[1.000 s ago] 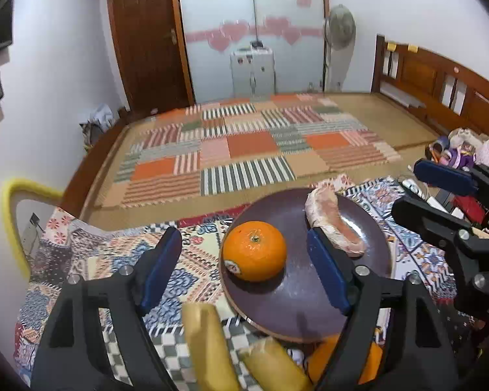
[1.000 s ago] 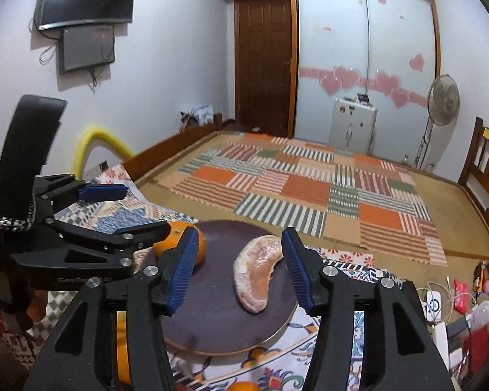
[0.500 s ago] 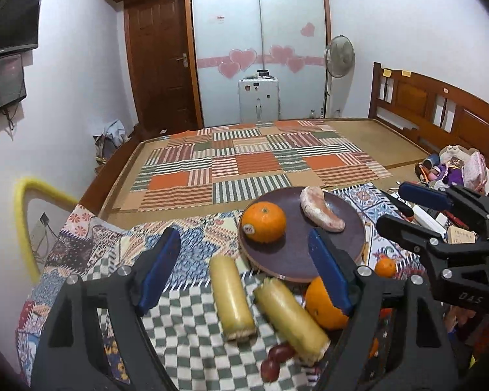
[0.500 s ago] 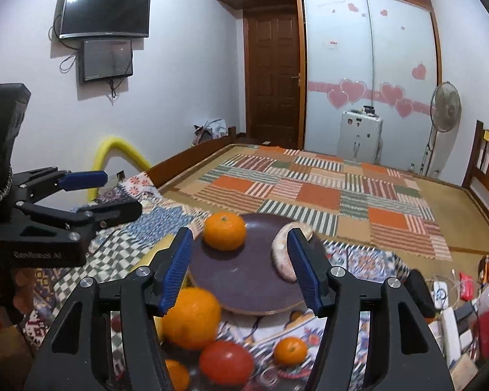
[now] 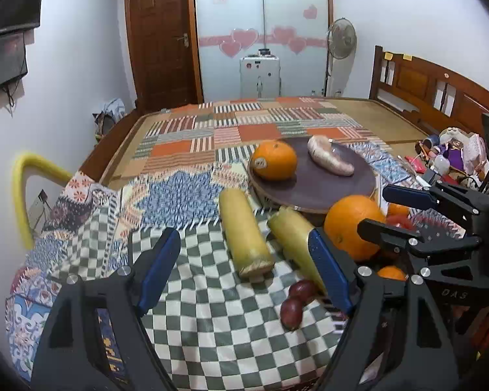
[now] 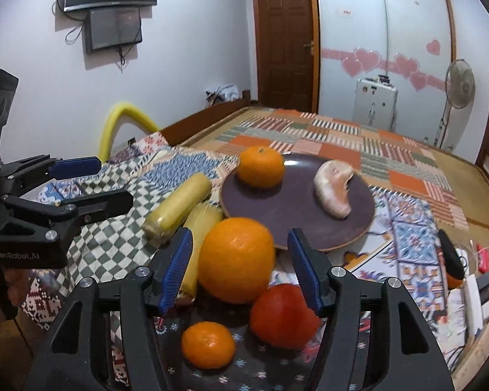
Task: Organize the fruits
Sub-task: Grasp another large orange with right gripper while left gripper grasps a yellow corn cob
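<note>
Fruits lie in two groups on the patterned cloth (image 5: 185, 195) that covers the bed. On the dark plate (image 6: 296, 215) I see a small orange (image 6: 260, 166) and a peeled citrus segment (image 6: 333, 193), apart from each other. In front of the plate, not yet sorted, are a big orange (image 6: 236, 259), a red tomato-like fruit (image 6: 285, 316), a little mandarin (image 6: 208, 344), two yellow wrapped rolls (image 5: 244, 233) and some dark red small fruits (image 5: 295, 299).

My right tool (image 6: 241, 268) has just been opening its jaws, and now they stand on both sides of the big orange. I see a gap at each pad, so I judge it is not gripped; the tool is half wide and holds nothing. My left tool (image 5: 244, 270) is wide and empty, over the checked cloth, with the end of one roll between its fingers but not touched.

I think the step in hand is the reach for the next fruit, the big orange. The next move asks me to go lower so the pads meet the orange at its widest part, then close gently. The orange is round and smooth and touches the tomato-like fruit and a roll, so it can roll away or push its neighbours.
</note>
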